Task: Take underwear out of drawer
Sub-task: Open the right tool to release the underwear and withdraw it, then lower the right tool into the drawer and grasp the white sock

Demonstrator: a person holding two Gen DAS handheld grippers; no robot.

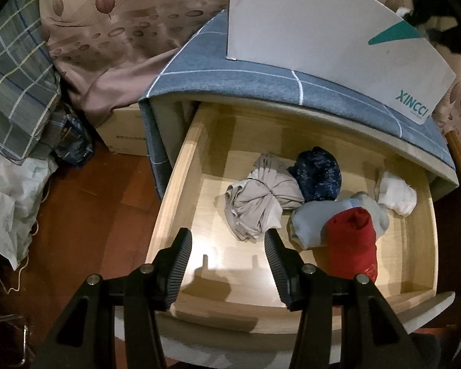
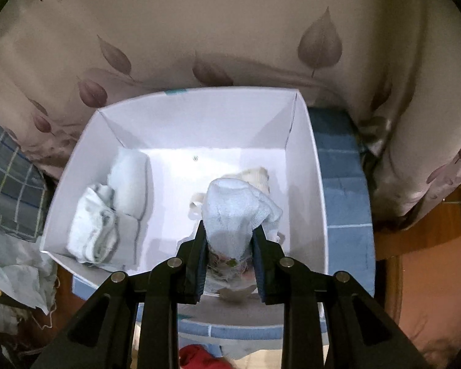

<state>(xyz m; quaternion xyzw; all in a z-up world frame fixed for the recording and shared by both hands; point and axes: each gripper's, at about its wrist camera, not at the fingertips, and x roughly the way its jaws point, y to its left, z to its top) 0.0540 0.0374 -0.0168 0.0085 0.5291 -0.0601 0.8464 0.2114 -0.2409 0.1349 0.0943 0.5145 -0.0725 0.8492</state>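
So the underwear here is all rolled or bunched fabric, which I'd guess is super light, soft and squishy, nothing fragile, but floppy enough to unroll if you grab a loose edge, so pinching across the fat middle of a bundle looks like the way to go. In the open wooden drawer (image 1: 181, 184) there's a beige bundle (image 1: 261, 203), a navy one (image 1: 318, 173), a light blue one (image 1: 310, 224) with a red roll (image 1: 352, 243) lying on it, and a small white one (image 1: 396, 195) off toward the back corner. The left gripper (image 1: 229, 264) hangs over the drawer's front part, pointing down and in, jaws spread wide and holding nothing, with the beige bundle just ahead of its right finger. The right gripper (image 2: 229, 246) is pinched down on a pale blue knit piece (image 2: 236, 212), held over the white box (image 2: 307, 166) that sits on the blue checked top; a few folded whitish pieces (image 2: 107, 215) already lie in the box.
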